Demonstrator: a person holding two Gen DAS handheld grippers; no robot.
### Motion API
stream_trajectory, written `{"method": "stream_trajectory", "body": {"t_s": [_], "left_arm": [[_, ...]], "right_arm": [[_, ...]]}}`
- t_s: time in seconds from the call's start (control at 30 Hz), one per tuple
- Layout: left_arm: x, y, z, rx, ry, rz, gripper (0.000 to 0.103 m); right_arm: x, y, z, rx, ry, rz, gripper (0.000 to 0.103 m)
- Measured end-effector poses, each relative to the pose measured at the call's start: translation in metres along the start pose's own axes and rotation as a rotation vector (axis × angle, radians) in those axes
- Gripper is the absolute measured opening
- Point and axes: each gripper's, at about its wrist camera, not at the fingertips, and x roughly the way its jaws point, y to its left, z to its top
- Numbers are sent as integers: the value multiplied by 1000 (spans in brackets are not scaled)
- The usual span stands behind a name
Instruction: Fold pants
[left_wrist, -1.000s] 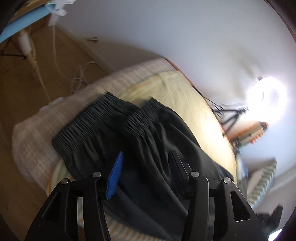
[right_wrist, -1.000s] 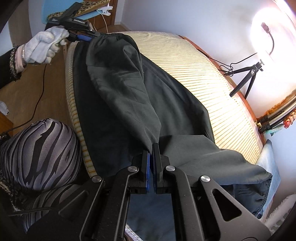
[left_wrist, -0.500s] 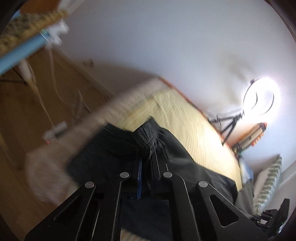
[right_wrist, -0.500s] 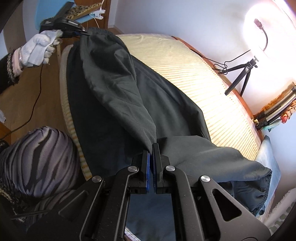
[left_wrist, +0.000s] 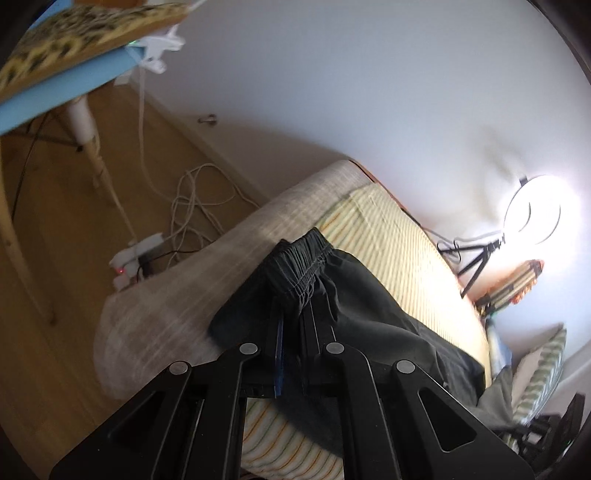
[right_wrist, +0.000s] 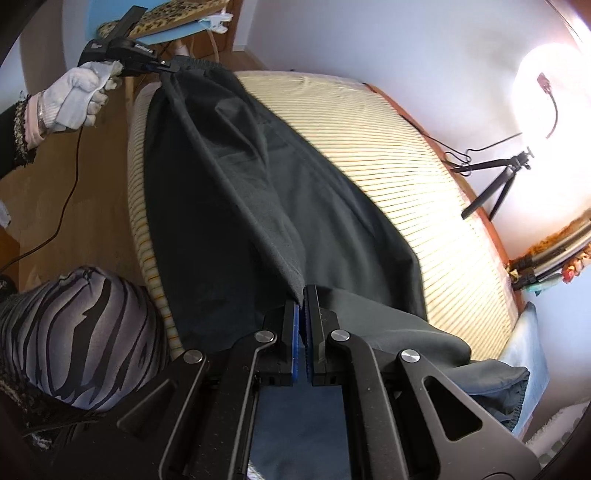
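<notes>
Dark grey pants (right_wrist: 236, 192) lie lengthwise on a striped bed, one leg folded over the other. My left gripper (left_wrist: 293, 325) is shut on the elastic waistband (left_wrist: 303, 262) and holds it raised above the bed's end. It also shows in the right wrist view (right_wrist: 162, 66), held by a white-gloved hand. My right gripper (right_wrist: 303, 299) is shut on the pants' folded edge near the leg ends, lifting it. The leg cuffs (right_wrist: 491, 384) hang to the right.
The striped bed (right_wrist: 388, 147) fills the middle. A ring light on a tripod (right_wrist: 495, 177) stands beyond its far side. A chair with a leopard cushion (left_wrist: 66, 48) and cables (left_wrist: 192, 206) are on the wood floor. My zebra-patterned knee (right_wrist: 81, 339) is at the left.
My left gripper went from open over the waistband to shut on it, then lifted it and pulled it away from the bed. The right gripper stayed shut on the fabric.
</notes>
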Motion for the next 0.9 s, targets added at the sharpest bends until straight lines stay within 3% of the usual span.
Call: {"method": "stream_trajectory", "body": {"t_s": [0.23,0.33,0.57,0.67,0.73,0.77,0.83,0.9], "left_arm": [[7,10,-2,6,90,58,18],[-7,9,2,13,76,113,32],[-45,-12,17,66,19,120,33],[-53,-45,23,144,26,83,33],[-54,-75,26,210,42,37,33],[-53,-88,27,234,53,12,33],[-48,-122,27,292,87,-45,34],[-40,-157,24,347,132,-108,48]], "right_arm": [[6,5,-3,17,33,18,3],[8,3,-4,40,43,27,3],[7,-3,-20,181,14,77,3],[-3,-8,-30,274,-33,107,15],[-14,-15,-40,350,-77,124,44],[-20,-18,-45,381,-103,120,49],[-33,-23,-57,441,-148,107,53],[-42,-30,-71,511,-174,86,53]]}}
